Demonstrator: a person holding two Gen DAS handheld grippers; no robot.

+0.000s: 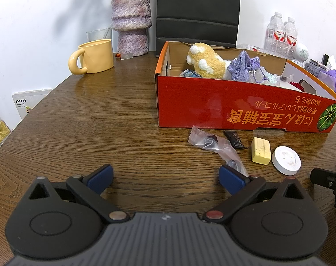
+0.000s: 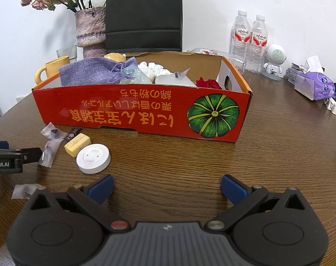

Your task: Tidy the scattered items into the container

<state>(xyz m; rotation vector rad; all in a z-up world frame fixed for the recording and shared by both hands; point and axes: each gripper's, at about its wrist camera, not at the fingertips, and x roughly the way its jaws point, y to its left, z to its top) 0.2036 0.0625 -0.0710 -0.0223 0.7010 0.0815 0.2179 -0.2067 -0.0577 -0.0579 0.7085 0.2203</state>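
Observation:
A red cardboard box (image 1: 212,108) (image 2: 128,110) sits on the wooden table, holding a plush toy (image 1: 206,61), a purple pouch (image 2: 95,72) and other items. In front of it lie clear plastic wrappers (image 1: 210,143) (image 2: 51,140), a dark sachet (image 1: 234,139), a yellow block (image 1: 261,150) (image 2: 77,144) and a white round disc (image 1: 286,159) (image 2: 93,158). My left gripper (image 1: 165,178) is open and empty, its right finger beside a wrapper. My right gripper (image 2: 168,188) is open and empty, just right of the disc.
A yellow mug (image 1: 93,56), a purple vase (image 1: 131,20) and a black chair back (image 1: 197,11) stand behind the box. Water bottles (image 2: 250,42), a small white robot figure (image 2: 274,61) and a tissue pack (image 2: 314,84) are at the right.

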